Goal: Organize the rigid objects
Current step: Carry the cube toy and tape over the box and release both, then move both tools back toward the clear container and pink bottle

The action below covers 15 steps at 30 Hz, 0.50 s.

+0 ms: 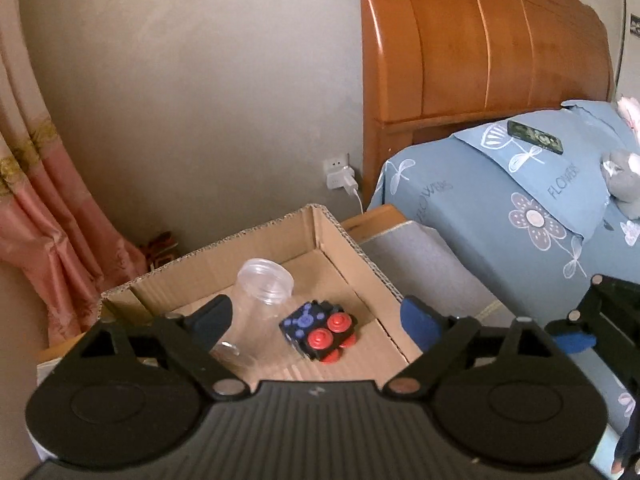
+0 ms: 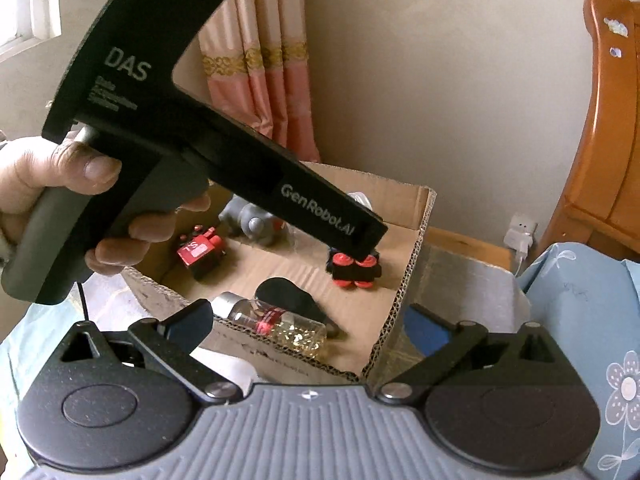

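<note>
1. The left gripper (image 1: 316,320) hangs over the cardboard box (image 1: 362,258), jaws spread, nothing between them; the black toy with red wheels (image 1: 320,330) lies on the box floor beside a clear jar (image 1: 262,304).
2. The right gripper (image 2: 308,326) is wide apart too, empty.
3. This looks like a drop-off step; next probably calls for fetching another item.
4. Only the right wrist view shows the glitter bottle (image 2: 276,322), red toy (image 2: 200,250) and grey toy (image 2: 250,222).

Black grippers (image 1: 316,320), blue fingers (image 1: 420,320), "DAS" marking.

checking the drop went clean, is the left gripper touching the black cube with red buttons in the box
Apart. The left wrist view shows the left gripper open, blue pads clear of the cube.
</note>
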Tool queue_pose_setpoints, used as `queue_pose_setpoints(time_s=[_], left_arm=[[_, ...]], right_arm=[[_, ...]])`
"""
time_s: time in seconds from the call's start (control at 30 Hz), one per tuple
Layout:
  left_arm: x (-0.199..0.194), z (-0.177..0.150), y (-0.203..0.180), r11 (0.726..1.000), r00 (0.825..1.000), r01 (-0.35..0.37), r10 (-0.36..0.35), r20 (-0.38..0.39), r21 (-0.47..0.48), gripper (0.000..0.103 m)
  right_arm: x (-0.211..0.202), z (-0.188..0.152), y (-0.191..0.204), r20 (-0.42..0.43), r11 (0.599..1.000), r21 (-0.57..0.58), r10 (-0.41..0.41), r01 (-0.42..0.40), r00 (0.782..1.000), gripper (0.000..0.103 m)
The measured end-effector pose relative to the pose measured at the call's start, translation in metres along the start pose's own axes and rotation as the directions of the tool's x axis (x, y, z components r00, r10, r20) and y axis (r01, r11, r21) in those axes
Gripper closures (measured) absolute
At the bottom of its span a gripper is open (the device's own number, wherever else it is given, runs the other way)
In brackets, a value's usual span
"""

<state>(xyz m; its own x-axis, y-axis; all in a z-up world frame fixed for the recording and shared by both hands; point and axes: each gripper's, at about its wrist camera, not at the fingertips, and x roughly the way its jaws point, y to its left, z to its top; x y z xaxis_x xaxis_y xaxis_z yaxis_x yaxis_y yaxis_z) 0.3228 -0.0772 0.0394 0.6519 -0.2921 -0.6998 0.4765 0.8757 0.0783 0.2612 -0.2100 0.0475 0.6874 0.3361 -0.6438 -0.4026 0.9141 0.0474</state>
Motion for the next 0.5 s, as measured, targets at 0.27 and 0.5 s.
queue_pose_setpoints(time_s=[0.27, 0.5], left_arm=[[-0.043, -0.013, -0.001, 1.000, 1.000, -0.029, 0.029, 0.006, -0.005, 0.007], [-0.091, -0.045, -0.003, 0.999, 0.999, -0.040, 0.040, 0.028, -0.026, 0.005]], right_arm=[[-0.025, -0.007, 0.021, 0.028, 1.000, -0.003, -0.013, 0.013, 1.000, 0.000], [-0.042, -0.031, 0.039, 0.016, 0.996, 0.014, -0.092, 0.092, 0.996, 0.000]])
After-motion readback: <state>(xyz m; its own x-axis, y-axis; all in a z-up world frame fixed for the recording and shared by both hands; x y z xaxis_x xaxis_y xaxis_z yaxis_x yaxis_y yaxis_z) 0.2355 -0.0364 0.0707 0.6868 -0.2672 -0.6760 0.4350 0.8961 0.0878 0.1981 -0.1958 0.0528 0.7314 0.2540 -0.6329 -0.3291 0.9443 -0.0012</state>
